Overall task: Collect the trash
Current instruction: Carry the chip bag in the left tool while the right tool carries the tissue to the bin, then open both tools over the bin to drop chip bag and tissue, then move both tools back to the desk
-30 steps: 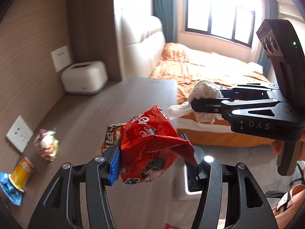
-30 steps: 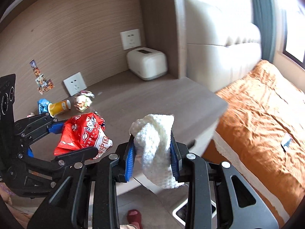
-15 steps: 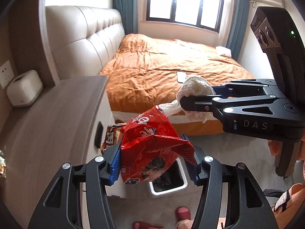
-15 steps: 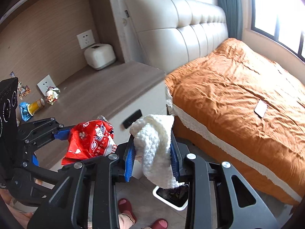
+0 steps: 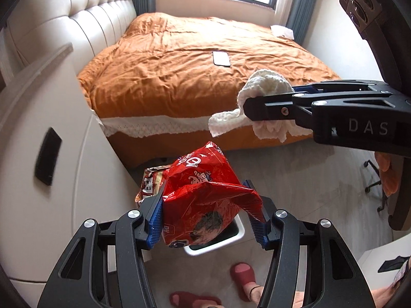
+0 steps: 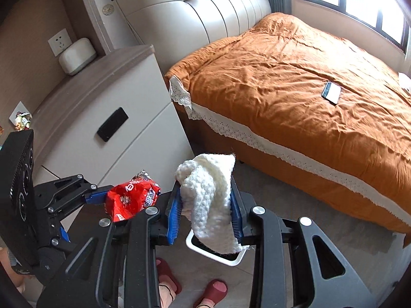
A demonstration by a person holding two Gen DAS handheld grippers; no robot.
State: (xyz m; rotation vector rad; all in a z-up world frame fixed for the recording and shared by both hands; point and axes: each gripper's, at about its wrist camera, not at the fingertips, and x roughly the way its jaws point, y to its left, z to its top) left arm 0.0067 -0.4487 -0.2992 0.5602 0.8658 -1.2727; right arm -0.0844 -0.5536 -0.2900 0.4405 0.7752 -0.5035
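The left gripper is clamped on a crumpled red snack bag, w/ a second, brownish wrapper bunched against its left finger (whether that one is pinched too, can't tell), both hanging in the air just above the white trash bin on the floor. The right gripper grips a wad of white knitted cloth between its blue pads, the cloth drooping over the bin's rim beside the nightstand and the orange bed. A person's feet in red slippers stand just in front of the bin.
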